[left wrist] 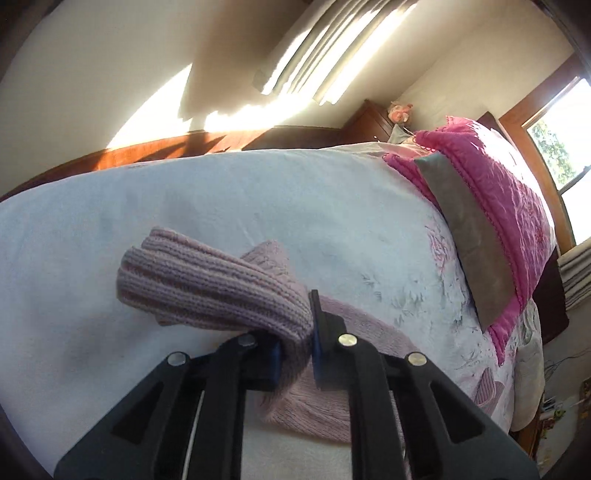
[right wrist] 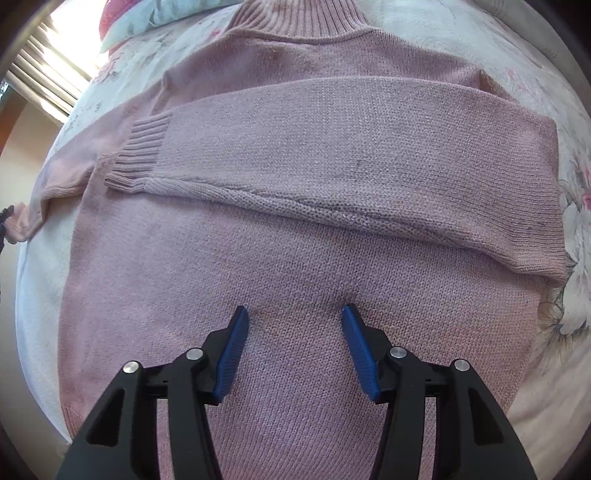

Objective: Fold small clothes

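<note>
Left wrist view: the left tool (left wrist: 295,354) was clamped on the ribbed cuff (left wrist: 207,284) of a pink knitted sweater (left wrist: 310,406), the cuff bunched between the blue pads and lifted off the white bedspread (left wrist: 258,199). A grey cushion (left wrist: 469,236) leaned against a magenta pillow (left wrist: 506,192) at the head of the bed. Right wrist view: the right tool (right wrist: 295,347) hovered with its jaws apart above the sweater (right wrist: 295,266), which lay flat on the bed. One sleeve (right wrist: 332,177) was folded across the chest, its cuff (right wrist: 140,151) toward the image left; the ribbed collar (right wrist: 295,18) lay at the top.
</note>
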